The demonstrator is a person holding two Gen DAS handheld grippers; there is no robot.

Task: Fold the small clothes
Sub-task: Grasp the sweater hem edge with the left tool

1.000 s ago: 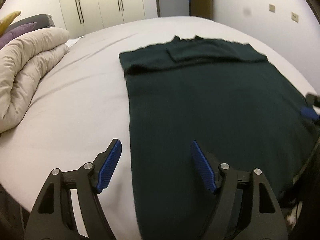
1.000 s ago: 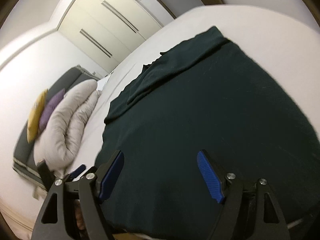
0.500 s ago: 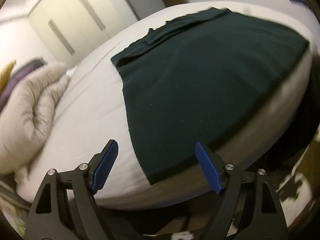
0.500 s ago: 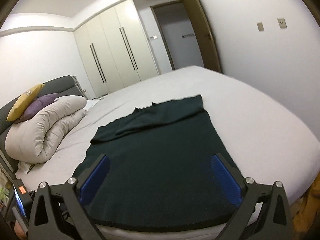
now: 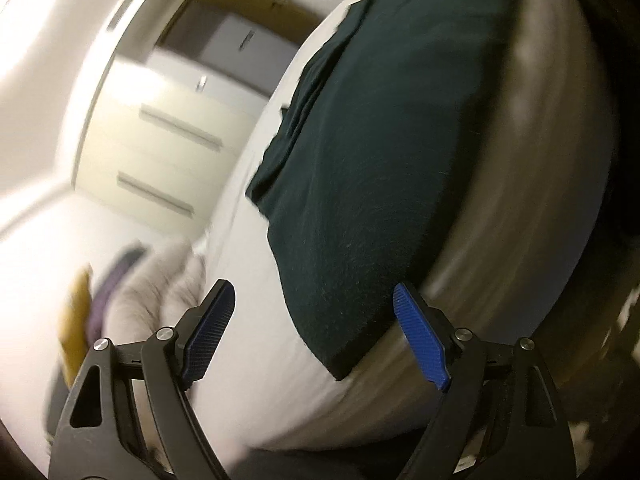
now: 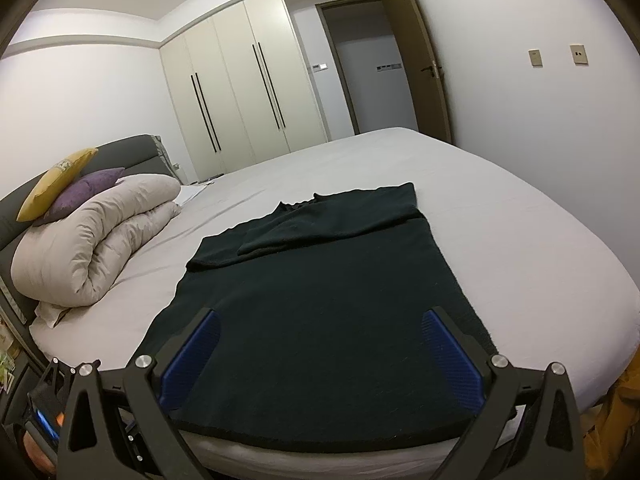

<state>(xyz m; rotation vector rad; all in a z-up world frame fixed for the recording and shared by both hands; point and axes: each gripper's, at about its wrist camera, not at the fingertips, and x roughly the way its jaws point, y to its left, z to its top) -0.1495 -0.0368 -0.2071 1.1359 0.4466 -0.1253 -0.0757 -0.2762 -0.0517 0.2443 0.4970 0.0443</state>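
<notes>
A dark green knitted garment [image 6: 320, 300] lies flat on the grey bed [image 6: 520, 248], its sleeves folded in across the far end and its hem at the bed's near edge. In the blurred, tilted left wrist view the garment [image 5: 360, 184] fills the middle, its near left corner hanging at the bed edge. My left gripper [image 5: 316, 332] is open and empty, held off the bed just before that corner. My right gripper [image 6: 320, 360] is open and empty, held at the hem's middle, above the near edge.
A rolled beige duvet [image 6: 100, 240] with a purple pillow [image 6: 88, 192] and a yellow pillow [image 6: 56, 184] lies at the left by the headboard. Wardrobe doors [image 6: 240, 92] and a doorway [image 6: 376, 76] stand beyond the bed. A wall [image 6: 540, 120] runs along the right.
Both grippers have pulled back off the garment to the bed's near edge. The left one has tilted sharply and dropped to the left corner. Both stayed open.
</notes>
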